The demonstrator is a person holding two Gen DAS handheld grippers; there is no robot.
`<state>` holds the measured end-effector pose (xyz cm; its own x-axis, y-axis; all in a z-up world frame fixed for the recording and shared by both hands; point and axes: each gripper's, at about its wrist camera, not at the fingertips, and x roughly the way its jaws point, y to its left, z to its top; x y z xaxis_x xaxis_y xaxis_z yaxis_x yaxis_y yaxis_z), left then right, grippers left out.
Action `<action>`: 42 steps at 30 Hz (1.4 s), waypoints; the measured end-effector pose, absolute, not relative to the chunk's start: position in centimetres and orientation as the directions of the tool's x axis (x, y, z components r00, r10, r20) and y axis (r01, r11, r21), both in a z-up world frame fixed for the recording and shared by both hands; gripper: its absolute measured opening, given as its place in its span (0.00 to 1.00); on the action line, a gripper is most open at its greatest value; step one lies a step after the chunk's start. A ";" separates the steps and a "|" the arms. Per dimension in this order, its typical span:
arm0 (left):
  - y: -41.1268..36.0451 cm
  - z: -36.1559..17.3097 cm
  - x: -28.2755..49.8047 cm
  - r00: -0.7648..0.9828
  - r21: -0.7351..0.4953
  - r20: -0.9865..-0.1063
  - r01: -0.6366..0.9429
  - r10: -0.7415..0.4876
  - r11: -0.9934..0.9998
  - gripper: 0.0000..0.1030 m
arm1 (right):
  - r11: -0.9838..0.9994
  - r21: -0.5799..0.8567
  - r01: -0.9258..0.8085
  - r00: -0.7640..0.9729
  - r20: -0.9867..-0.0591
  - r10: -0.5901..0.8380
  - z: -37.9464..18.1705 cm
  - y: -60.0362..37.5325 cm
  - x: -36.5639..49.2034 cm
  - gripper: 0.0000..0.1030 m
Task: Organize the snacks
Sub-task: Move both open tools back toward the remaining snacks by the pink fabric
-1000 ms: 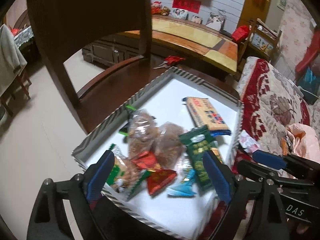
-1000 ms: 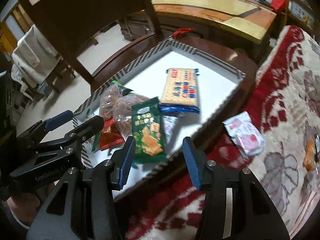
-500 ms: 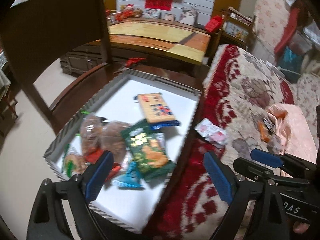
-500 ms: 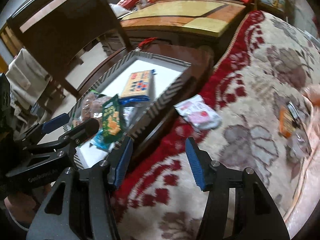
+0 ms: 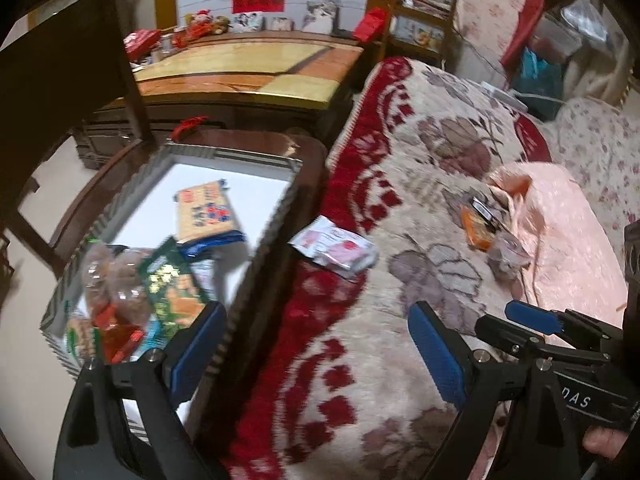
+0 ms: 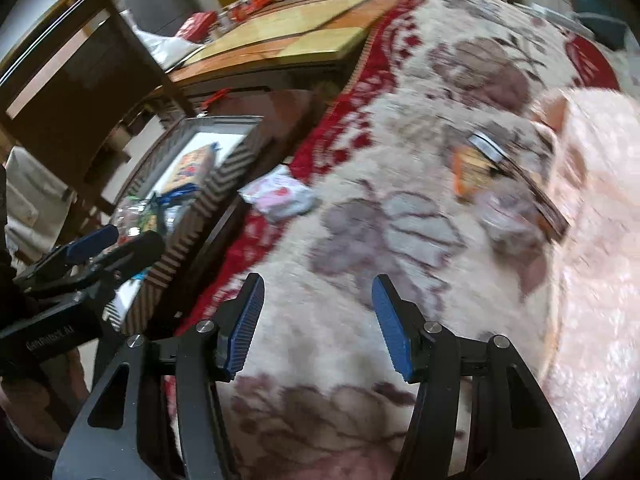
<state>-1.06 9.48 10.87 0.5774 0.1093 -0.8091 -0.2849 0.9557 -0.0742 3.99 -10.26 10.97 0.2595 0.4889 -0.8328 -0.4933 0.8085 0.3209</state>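
Note:
A white tray with a striped rim [image 5: 272, 224] sits on a dark wooden seat and holds a yellow cracker pack [image 5: 206, 212], a green packet [image 5: 172, 288], clear brown bags [image 5: 116, 280] and a red packet [image 5: 120, 336]. A pink-and-white packet [image 5: 334, 246] [image 6: 280, 196] lies on the floral blanket just right of the tray. An orange packet [image 5: 476, 226] [image 6: 466, 172] lies farther right by the pink cover. My left gripper [image 5: 316, 354] hangs open over the blanket beside the tray's edge, with nothing between its fingers. My right gripper [image 6: 320, 328] hovers over the blanket, jaws opening and empty.
The red-and-cream floral blanket [image 5: 400, 160] covers a sofa, with a pink quilted cover [image 5: 560, 232] on its right. A dark chair back [image 5: 60, 60] rises left of the tray. A wooden table [image 5: 248, 68] stands behind it.
Both views have swung right, from over the tray to over the sofa blanket. The right gripper's jaws have widened. The snacks in the tray lie as before.

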 end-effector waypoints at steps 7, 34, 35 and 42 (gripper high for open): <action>7.1 9.5 0.6 0.546 -0.080 -0.835 -0.238 0.065 0.968 0.91 | 0.854 0.333 -0.400 0.261 -0.851 0.455 8.7 -15.2 4.8 0.55; 5.2 6.1 5.7 0.468 -0.114 -0.884 -0.209 -0.003 0.971 0.91 | 0.899 0.207 -0.386 0.365 -0.861 0.354 5.9 -19.1 13.1 0.60; 5.5 6.3 5.7 0.477 -0.125 -0.879 -0.220 -0.005 0.968 0.91 | 0.895 0.196 -0.400 0.367 -0.861 0.352 5.8 -18.9 13.4 0.60; 7.0 6.1 6.2 0.473 -0.129 -0.881 -0.248 0.004 0.960 0.91 | 0.865 0.174 -0.471 0.355 -0.860 0.366 4.8 -17.6 15.5 0.57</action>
<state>6.18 7.01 6.10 0.4735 0.0039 -0.8808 -0.2485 0.9600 -0.1293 15.50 -17.60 4.82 0.3550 0.3661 -0.8602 -0.4707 0.8650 0.1739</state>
